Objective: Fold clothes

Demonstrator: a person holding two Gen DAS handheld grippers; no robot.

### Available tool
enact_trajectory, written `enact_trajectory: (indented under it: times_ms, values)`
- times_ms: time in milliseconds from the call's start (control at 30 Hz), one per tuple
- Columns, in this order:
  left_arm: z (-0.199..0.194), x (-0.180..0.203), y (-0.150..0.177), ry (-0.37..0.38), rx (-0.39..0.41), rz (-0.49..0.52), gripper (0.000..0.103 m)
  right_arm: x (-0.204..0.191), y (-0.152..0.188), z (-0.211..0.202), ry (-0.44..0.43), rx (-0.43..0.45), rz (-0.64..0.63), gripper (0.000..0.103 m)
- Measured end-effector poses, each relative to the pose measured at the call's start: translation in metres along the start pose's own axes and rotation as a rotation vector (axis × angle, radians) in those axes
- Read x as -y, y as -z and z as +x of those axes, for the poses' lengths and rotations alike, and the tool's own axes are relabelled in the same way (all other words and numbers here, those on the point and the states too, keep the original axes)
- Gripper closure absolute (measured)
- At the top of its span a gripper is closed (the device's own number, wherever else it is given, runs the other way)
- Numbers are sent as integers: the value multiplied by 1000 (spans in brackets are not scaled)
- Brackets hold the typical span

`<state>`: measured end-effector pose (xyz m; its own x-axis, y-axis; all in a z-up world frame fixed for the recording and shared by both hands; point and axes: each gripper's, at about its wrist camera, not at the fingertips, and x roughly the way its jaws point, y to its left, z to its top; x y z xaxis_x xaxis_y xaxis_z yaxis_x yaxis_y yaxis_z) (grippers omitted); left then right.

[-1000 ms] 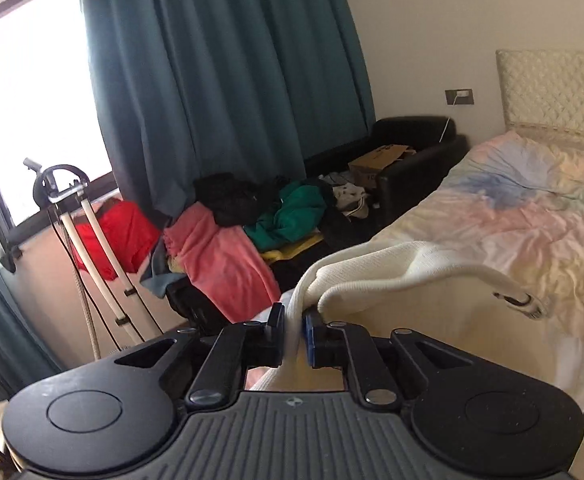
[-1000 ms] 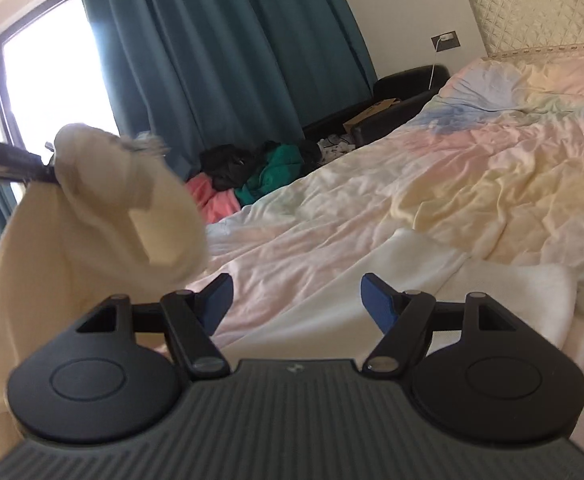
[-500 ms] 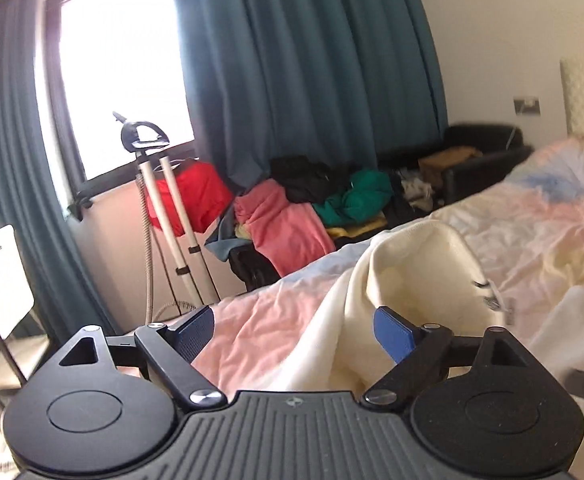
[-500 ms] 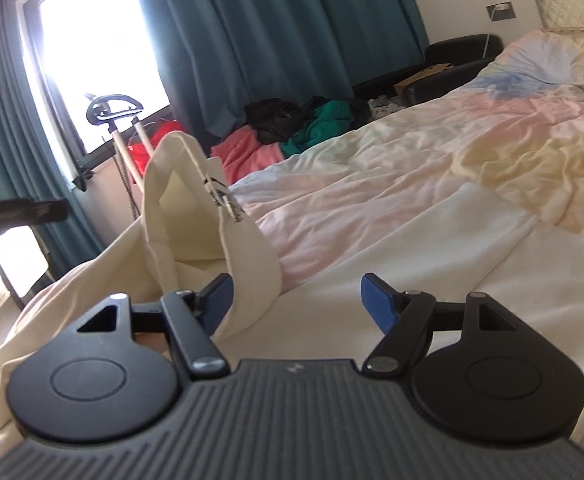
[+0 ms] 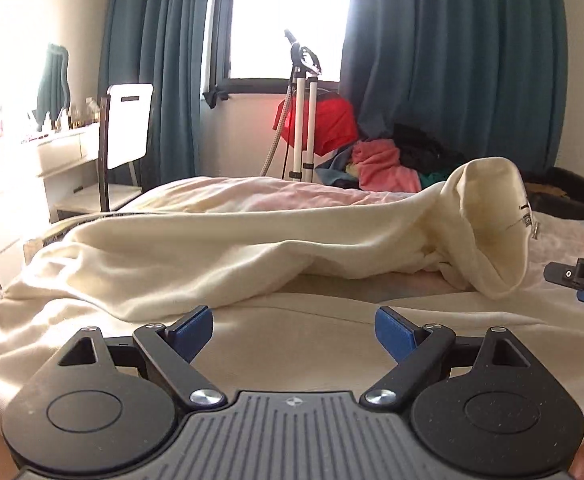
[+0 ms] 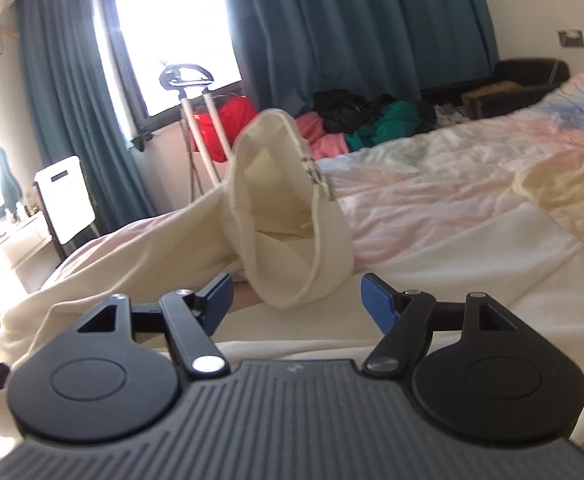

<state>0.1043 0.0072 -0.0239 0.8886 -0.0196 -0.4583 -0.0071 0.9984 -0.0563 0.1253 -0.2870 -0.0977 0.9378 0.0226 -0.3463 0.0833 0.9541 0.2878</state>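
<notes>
Both sets of blue-padded jaws stand wide apart and grip nothing: the left gripper (image 5: 294,330) hovers low over flat cream cloth with only air between its pads, and the right gripper (image 6: 296,300) is spread the same way, its pads either side of, but clear of, a loose fold. The task's thing, a cream-white knitted garment with a ribbed hem (image 5: 219,256), lies across the near part of the bed with pastel-tinted rumpled bedding (image 6: 472,176), stretched long toward the bed's left edge, where its gathered end droops. One end stands up as an open, hollow cuff or neck opening (image 6: 287,216) with a small dark tag at its rim, propped rather than flattened. To my eye the folding is only part way: a long portion has been laid over flatter cloth beneath, yet the top layer is lumpy and that upright opening needs pressing down and squaring. A heap of pink, green and black clothes (image 5: 396,160) waits by the teal curtains (image 5: 452,60) beyond the bed's far edge, so more remains.
</notes>
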Motion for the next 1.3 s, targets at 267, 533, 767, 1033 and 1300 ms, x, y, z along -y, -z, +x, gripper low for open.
enact_trajectory:
  times_ms: [267,533,767,1033,1300]
  values:
    - [12,-13,6,-24,41,25,13,-35,1,35,-32,-69,-237,30]
    - [43,-43,11,56,-73,-124,13,-48,-4,147,-15,-315,-465,43]
    - [59,-49,13,80,-100,-164,13,-9,-66,172,94,-323,-309,96]
    - [50,-46,13,91,-69,-144,13,111,-196,152,240,-107,120,97]
    - [57,-40,14,100,-80,-77,13,190,-79,138,265,-268,175,96]
